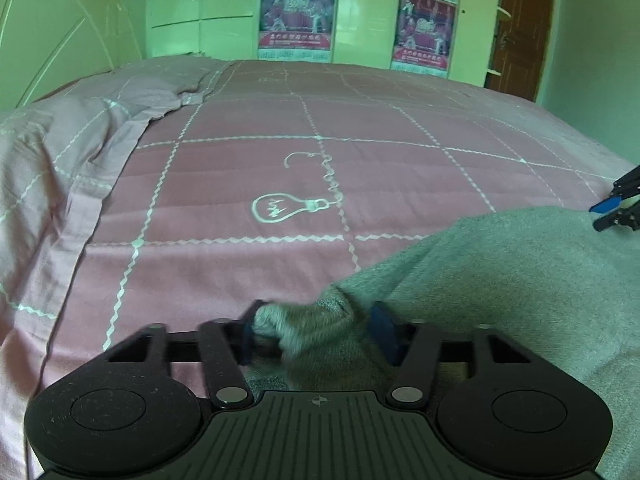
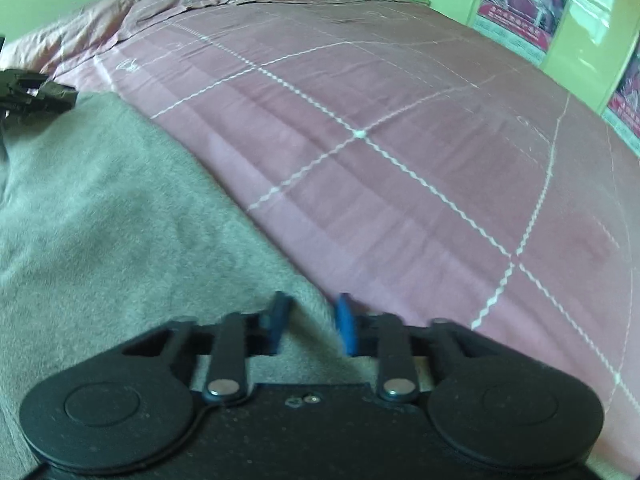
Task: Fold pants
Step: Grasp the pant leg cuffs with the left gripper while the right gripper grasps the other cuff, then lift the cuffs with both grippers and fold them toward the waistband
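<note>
Grey fleece pants (image 1: pixel 500 280) lie on a pink bed sheet (image 1: pixel 280 160). My left gripper (image 1: pixel 316 328) has its jaws spread wide, with a bunched corner of the pants between the blue pads (image 1: pixel 384 332). My right gripper (image 2: pixel 310 320) has its jaws apart over the right edge of the pants (image 2: pixel 100 220), with cloth between the blue pads (image 2: pixel 346 328). The right gripper's tips show at the right edge of the left wrist view (image 1: pixel 616 208). The left gripper shows at the left edge of the right wrist view (image 2: pixel 36 94).
A pink pillow (image 1: pixel 60 152) lies at the head of the bed on the left. Green wardrobe doors with posters (image 1: pixel 296 12) stand behind the bed. A brown door (image 1: pixel 520 28) is at the back right.
</note>
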A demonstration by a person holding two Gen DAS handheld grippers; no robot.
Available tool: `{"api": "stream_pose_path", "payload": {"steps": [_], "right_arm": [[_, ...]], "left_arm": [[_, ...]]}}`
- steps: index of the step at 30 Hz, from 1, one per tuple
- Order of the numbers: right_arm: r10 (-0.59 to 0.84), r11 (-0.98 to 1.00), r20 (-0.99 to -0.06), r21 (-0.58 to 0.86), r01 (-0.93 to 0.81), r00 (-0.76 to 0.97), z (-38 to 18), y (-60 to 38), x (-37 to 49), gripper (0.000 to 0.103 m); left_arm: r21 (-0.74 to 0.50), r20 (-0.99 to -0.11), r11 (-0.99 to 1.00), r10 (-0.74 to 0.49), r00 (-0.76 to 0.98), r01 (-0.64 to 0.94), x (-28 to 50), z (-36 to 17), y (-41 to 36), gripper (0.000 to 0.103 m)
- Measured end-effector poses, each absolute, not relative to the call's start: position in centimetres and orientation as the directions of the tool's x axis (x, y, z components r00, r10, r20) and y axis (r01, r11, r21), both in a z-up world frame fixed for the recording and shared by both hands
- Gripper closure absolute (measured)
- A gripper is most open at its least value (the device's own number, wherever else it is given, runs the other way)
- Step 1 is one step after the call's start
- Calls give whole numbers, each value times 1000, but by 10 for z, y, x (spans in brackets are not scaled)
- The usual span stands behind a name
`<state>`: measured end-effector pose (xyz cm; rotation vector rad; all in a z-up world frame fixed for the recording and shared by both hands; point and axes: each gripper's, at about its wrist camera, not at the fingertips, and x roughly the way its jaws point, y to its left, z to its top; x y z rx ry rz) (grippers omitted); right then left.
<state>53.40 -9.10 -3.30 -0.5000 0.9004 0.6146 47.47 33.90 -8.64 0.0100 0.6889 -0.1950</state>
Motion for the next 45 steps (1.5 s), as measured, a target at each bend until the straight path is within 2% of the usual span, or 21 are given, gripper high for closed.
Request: {"api": "stream_pose_path", "payload": {"steps": [1, 4, 7, 18, 21, 24, 26, 27, 28, 31, 33, 35, 37, 41, 45], "right_arm": [[265, 720, -833, -164, -674, 485, -33, -87, 530, 100], [248, 737, -812, -195, -647, 528, -26, -88, 521, 103], [274, 759, -771, -194, -621, 575, -9, -94, 504, 103], [323, 739, -642, -287, -610, 695, 65, -115, 391, 103], [318, 708, -608, -358, -609, 728, 71, -118, 341, 103], [313, 687, -591, -400, -607, 744, 62, -121, 283, 103], [292, 680, -593, -423, -598, 751, 42, -122, 246, 98], [271, 680, -599, -435, -590, 754, 30, -124, 229, 92], [259, 705, -602, -417, -573, 756, 21, -128, 216, 92], [259, 835, -626, -238, -496, 736, 11, -147, 187, 94], [257, 897, -622, -131, -422, 740, 10, -159, 177, 94], [260, 940, -613, -17, -342, 746, 12, -170, 176, 92], [265, 962, -599, 104, -254, 756, 15, -181, 180, 89], [308, 939, -579, 311, -145, 755, 13, -201, 194, 86], [325, 898, -582, 438, -49, 746, 3, -210, 213, 75]], "left_arm": [[-39, -631, 985, -156, 760, 169, 474, -84, 338, 76], [-42, -623, 984, -161, 766, 173, 469, -81, 339, 80], [-50, -581, 983, -171, 796, 175, 458, -70, 341, 81], [-52, -304, 971, -237, 923, 232, 351, -4, 340, 81], [6, -278, 968, -238, 931, 249, 309, 5, 331, 81], [54, -288, 963, -239, 927, 265, 266, 4, 324, 81], [63, -344, 964, -222, 912, 258, 235, -6, 316, 73], [47, -381, 974, -189, 905, 223, 223, -13, 314, 60], [18, -407, 980, -176, 896, 200, 206, -19, 312, 52], [-50, -437, 995, -102, 894, 89, 163, -29, 312, 41], [-78, -471, 997, -27, 882, -11, 140, -36, 313, 40], [-188, -499, 976, 0, 866, -108, 122, -40, 318, 40], [-304, -484, 937, 6, 875, -174, 104, -40, 319, 40], [-494, -450, 849, -66, 891, -187, 92, -42, 310, 40], [-629, -447, 750, -131, 885, -207, 106, -50, 307, 37]]}}
